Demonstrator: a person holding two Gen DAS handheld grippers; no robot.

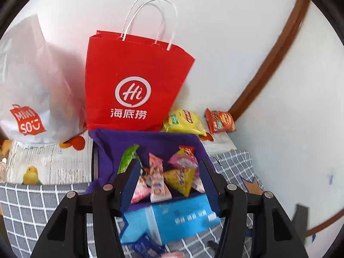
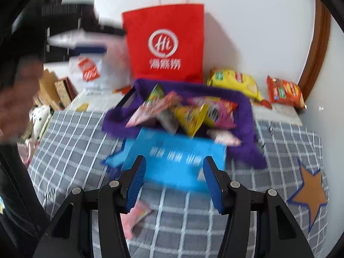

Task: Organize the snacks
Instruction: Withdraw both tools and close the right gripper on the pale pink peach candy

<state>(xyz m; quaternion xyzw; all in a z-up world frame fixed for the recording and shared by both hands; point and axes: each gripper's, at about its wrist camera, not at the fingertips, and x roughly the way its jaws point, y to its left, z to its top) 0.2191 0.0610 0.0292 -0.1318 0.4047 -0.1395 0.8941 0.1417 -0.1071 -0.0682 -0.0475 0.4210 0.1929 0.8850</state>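
Observation:
A purple fabric bin [image 1: 150, 142] [image 2: 245, 116] on the checked bedspread holds several small snack packets [image 1: 178, 178] [image 2: 189, 116]. A light blue carton [image 1: 172, 217] [image 2: 178, 152] lies against the bin's near side. My left gripper [image 1: 169, 167] hovers above the bin, open, with nothing between its pads. In the right wrist view it shows as a blur [image 2: 86, 43] at the upper left, with a hand [image 2: 19, 94] behind it. My right gripper [image 2: 174, 165] is open and empty just short of the carton. A pink packet [image 2: 137, 215] lies loose on the bedspread by its left finger.
A red paper bag [image 1: 133, 86] [image 2: 165, 43] stands against the wall behind the bin, with a white plastic bag [image 1: 32, 86] to its left. A yellow packet [image 1: 185, 124] [image 2: 234, 81] and an orange one [image 1: 220, 120] [image 2: 283, 92] lie by the wall. A dark blue packet [image 1: 146, 247] lies near the carton.

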